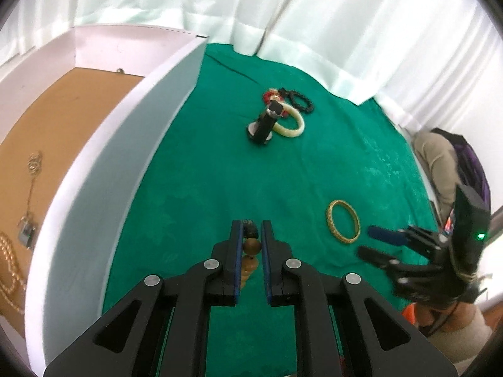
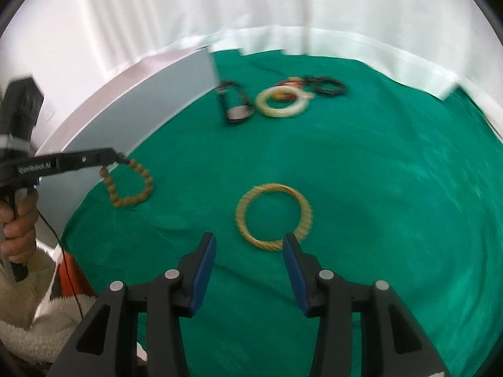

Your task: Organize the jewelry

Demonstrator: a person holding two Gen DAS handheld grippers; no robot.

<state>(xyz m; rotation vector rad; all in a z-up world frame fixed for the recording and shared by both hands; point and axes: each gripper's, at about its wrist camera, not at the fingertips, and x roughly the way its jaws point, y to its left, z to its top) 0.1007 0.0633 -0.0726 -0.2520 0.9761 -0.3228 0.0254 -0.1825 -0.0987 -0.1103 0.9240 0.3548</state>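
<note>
— What have I got in the left gripper [image 1: 251,235]?

— Your jaws are clamped on the wooden bead bracelet [image 2: 130,185]. Your own wrist camera only shows a few brown beads pinched between the blue pads; the right wrist view shows the whole loop dangling from the tips, near the white box [image 1: 125,163], its lowest beads at the green cloth [image 1: 220,172]; I cannot tell if they touch it.

— And my right gripper [image 2: 250,242]?

— I see its jaws standing apart with nothing between them, just near of the gold bangle [image 2: 273,216], which lies flat on the cloth. The left view shows that gripper to the right of the bangle.

— Anything the right camera misses?

— The inside of the box: a brown floor with a gold chain [image 1: 9,270] and a pendant necklace [image 1: 31,188] lying on it. Only the left view looks in.

— The far pile?

— Both views show a cream bangle [image 2: 283,105], black bead bracelet [image 2: 327,86], red piece [image 1: 271,95] and a black watch [image 2: 235,103], clustered.
</note>
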